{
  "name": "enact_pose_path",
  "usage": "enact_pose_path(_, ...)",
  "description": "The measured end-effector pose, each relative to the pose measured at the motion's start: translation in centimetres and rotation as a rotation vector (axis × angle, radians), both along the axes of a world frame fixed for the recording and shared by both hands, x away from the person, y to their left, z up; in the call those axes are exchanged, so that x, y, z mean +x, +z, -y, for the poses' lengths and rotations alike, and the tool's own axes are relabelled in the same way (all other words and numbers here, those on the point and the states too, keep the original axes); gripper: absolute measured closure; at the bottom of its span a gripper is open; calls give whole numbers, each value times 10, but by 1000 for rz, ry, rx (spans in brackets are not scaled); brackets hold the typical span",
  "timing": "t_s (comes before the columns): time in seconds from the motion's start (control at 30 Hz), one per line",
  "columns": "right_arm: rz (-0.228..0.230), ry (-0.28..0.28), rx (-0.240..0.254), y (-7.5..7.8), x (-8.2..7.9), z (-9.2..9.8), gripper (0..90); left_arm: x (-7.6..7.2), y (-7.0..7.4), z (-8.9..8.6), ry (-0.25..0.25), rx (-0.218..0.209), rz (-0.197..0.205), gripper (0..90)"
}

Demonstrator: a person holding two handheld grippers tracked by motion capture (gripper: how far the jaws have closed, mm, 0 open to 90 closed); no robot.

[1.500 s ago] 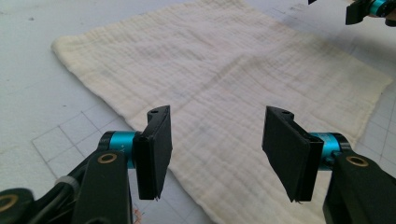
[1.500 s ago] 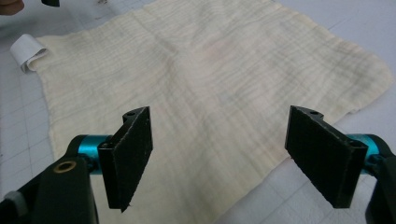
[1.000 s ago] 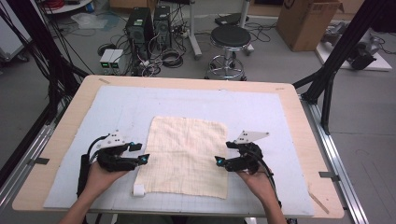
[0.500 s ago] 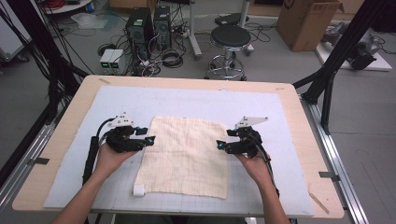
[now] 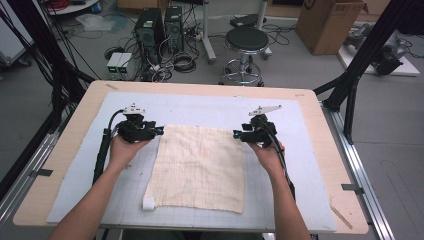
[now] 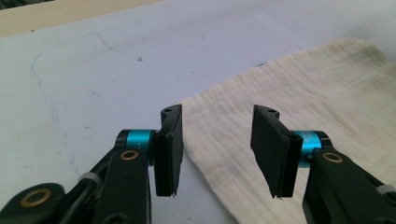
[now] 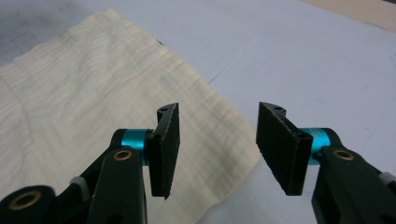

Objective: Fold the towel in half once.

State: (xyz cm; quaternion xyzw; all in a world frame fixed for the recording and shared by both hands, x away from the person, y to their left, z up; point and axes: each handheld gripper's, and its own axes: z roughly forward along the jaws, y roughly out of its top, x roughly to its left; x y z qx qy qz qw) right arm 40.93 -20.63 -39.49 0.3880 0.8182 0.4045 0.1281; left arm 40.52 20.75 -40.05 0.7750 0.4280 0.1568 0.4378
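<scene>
Beyond the table, stool and computers; both grippers' narrowing jaws spread at bare cloth corners.

Lab, PC towers, cables, stool

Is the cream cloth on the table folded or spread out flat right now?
Spread flat. The cloth lies as a single open sheet on the table, all four edges visible, no layer doubled over.

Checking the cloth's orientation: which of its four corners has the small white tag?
The near-left corner of the cloth, by the white tag; the other three are bare.
</scene>
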Motion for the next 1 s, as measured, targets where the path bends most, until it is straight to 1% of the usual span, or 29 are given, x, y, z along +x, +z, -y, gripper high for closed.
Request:
enact_pose_path(0.1,-2,-11,6,-4,6,0,518,7,-9,2,33,-10,-4,555)
enact_pose_path(0.13,-6,-16,10,-6,8,0,519,9,-12,3,36,-3,-8,556)
enact_pose_path(0.23,-31,-35,8,-13,12,2,518,14,-22,9,75,-2,-17,554)
enact_pose_path(0.3,-50,-50,5,-18,15,4,520,16,-28,15,89,15,-15,553)
enact_pose_path(0.37,-66,-62,16,-22,17,6,538,19,-33,18,106,28,-16,555)
enact_pose_path(0.4,-72,-63,11,-23,18,7,546,20,-35,19,112,27,-22,560)
enact_pose_path(0.43,-73,-66,5,-25,19,7,556,23,-38,19,123,26,-42,568)
enact_pose_path(0.47,-87,-71,-5,-27,20,6,568,25,-40,20,130,40,-67,582)
enact_pose_path(0.5,-93,-73,-15,-29,21,6,579,27,-42,20,132,47,-83,590)
enact_pose_path(0.53,-95,-75,-24,-31,23,7,586,28,-42,20,131,55,-77,598)
enact_pose_path(0.57,-109,-81,-22,-33,23,6,595,28,-41,20,139,50,-77,623)
enact_pose_path(0.6,-112,-85,-22,-35,24,6,599,29,-42,19,142,45,-82,629)
enact_pose_path(0.67,-122,-84,-30,-38,26,5,617,29,-42,20,151,52,-78,671)
enact_pose_path(0.7,-124,-83,-37,-39,27,3,636,29,-42,20,145,56,-74,678)
enact_pose_path(0.73,-123,-74,-42,-41,27,2,667,29,-42,20,135,48,-74,699)
enact_pose_path(0.77,-128,-70,-45,-41,27,0,688,29,-42,20,123,49,-76,740)
enact_pose_path(0.8,-119,-76,-51,-42,27,-1,739,28,-43,22,129,53,-70,763)
enact_pose_path(0.83,-129,-67,-38,-42,28,-1,797,28,-43,22,126,63,-68,794)
enact_pose_path(0.87,-139,-66,-30,-42,28,-1,817,28,-43,23,127,45,-71,835)
enact_pose_path(0.9,-145,-66,-33,-42,28,-2,834,29,-43,23,131,37,-76,858)
enact_pose_path(0.93,-144,-58,-40,-41,28,-2,836,29,-43,23,136,35,-79,864)
enact_pose_path(1.0,-139,-52,-64,-38,29,-3,845,29,-42,20,126,36,-81,868)
